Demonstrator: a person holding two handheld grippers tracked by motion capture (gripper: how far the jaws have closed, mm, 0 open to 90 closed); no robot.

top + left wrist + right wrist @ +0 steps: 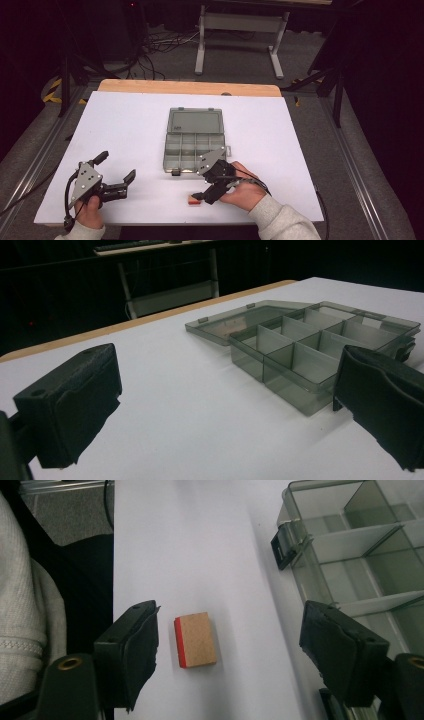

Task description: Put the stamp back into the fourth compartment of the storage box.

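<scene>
Here the right tongs [227, 645], jaws wide, straddle a small block [196, 640] on the white bench [130, 130]; its red edge shows in the right gripper view. Left tongs [117, 170] gape at 8 o'clock of the open compartment box [192, 140].

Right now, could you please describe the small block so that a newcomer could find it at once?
On the white table, go to the near edge in front of the open grey organiser box. There, between the right gripper's open jaws, lies the small block: flat, brown-topped, with one red side.
</scene>
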